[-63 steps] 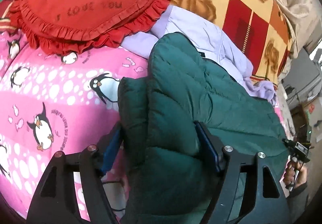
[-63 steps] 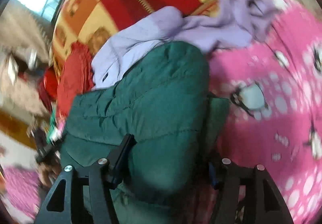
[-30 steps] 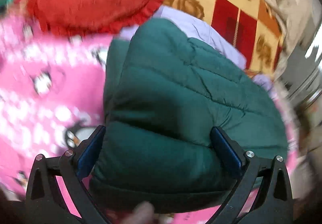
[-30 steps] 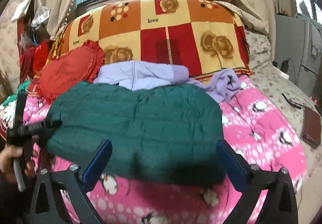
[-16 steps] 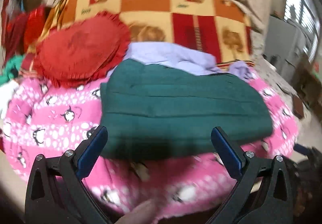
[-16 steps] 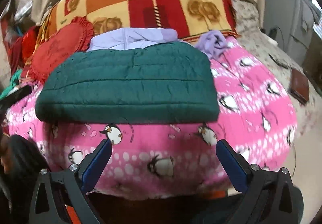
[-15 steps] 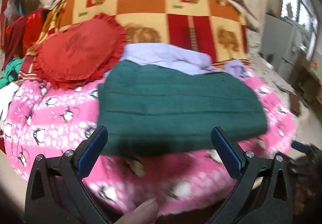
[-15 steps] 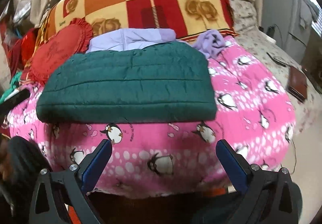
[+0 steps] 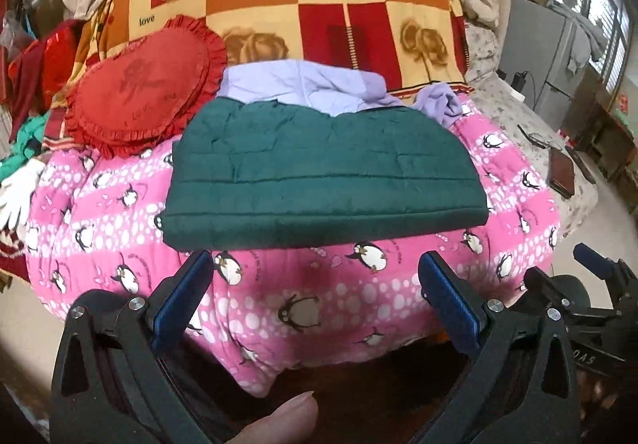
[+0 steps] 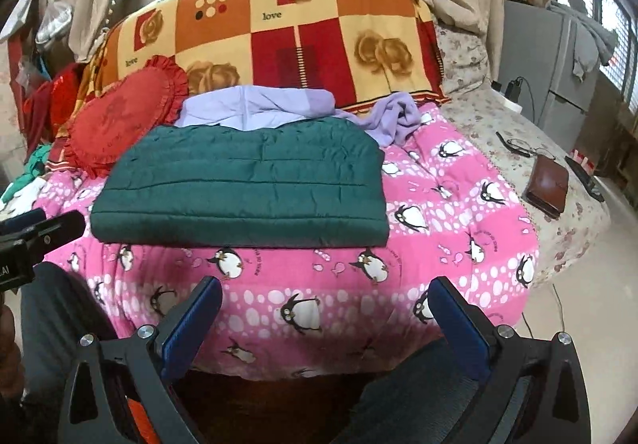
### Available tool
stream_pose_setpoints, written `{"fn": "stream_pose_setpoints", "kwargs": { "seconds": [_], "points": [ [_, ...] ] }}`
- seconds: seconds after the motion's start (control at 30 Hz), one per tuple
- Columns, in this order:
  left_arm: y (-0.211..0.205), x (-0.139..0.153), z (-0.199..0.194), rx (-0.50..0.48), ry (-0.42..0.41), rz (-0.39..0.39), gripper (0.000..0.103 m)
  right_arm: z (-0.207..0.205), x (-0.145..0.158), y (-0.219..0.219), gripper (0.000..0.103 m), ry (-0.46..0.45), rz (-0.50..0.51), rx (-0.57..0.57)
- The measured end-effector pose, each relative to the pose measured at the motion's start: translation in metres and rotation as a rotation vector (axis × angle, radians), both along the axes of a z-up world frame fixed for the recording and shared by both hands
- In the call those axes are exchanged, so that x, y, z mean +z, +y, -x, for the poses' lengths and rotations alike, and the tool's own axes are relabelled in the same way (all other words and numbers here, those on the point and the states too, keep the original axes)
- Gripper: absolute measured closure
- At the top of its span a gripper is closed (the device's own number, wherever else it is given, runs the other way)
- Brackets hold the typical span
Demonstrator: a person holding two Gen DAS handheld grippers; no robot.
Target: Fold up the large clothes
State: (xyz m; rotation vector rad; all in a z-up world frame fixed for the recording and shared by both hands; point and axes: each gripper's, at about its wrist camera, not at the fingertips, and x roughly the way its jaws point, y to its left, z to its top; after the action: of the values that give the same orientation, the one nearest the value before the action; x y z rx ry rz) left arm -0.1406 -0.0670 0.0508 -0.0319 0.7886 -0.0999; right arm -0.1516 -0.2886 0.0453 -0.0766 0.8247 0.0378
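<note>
A dark green quilted jacket (image 9: pixel 319 172) lies folded into a flat rectangle on the pink penguin blanket (image 9: pixel 303 296); it also shows in the right wrist view (image 10: pixel 247 184). My left gripper (image 9: pixel 315 276) is open and empty, held back off the bed's front edge. My right gripper (image 10: pixel 327 300) is open and empty too, also back from the bed. A lilac garment (image 10: pixel 259 105) lies crumpled behind the jacket, partly under it.
A red frilled heart cushion (image 9: pixel 143 93) leans at the back left. A checked rose blanket (image 10: pixel 279 33) covers the backrest. A brown wallet (image 10: pixel 548 186), glasses and a remote lie on the floral sheet at the right. The other gripper (image 9: pixel 598 296) shows low right.
Both grippers let go of the green jacket and pulled back from the bed. The jacket now lies flat and folded on the pink blanket.
</note>
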Motion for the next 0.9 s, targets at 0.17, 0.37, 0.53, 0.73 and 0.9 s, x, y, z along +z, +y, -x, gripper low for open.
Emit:
{"fn": "stream_pose_setpoints", "kwargs": {
  "seconds": [0.17, 0.37, 0.53, 0.73, 0.9],
  "points": [
    [0.0008, 0.0027, 0.0007, 0.013, -0.001, -0.011, 0.0, 0.0045, 0.0021, -0.0009, 0.001, -0.002, -0.003, -0.003],
    [0.0064, -0.0003, 0.0001, 0.054, 0.002, -0.028, 0.0, 0.0069, 0.0005, 0.0006, 0.001, 0.003, 0.008, 0.004],
    [0.0062, -0.0027, 0.0003, 0.062, 0.003, -0.034, 0.0, 0.0052, -0.0033, 0.0032, 0.001, 0.014, 0.014, 0.014],
    [0.0066, -0.0039, 0.0004, 0.056, 0.007, -0.035, 0.0, 0.0057, -0.0067, 0.0072, 0.001, 0.021, 0.006, 0.022],
    [0.0061, -0.0057, -0.0001, 0.058, 0.014, -0.031, 0.0, 0.0061, -0.0067, 0.0077, 0.001, 0.02, 0.009, 0.02]
  ]
}}
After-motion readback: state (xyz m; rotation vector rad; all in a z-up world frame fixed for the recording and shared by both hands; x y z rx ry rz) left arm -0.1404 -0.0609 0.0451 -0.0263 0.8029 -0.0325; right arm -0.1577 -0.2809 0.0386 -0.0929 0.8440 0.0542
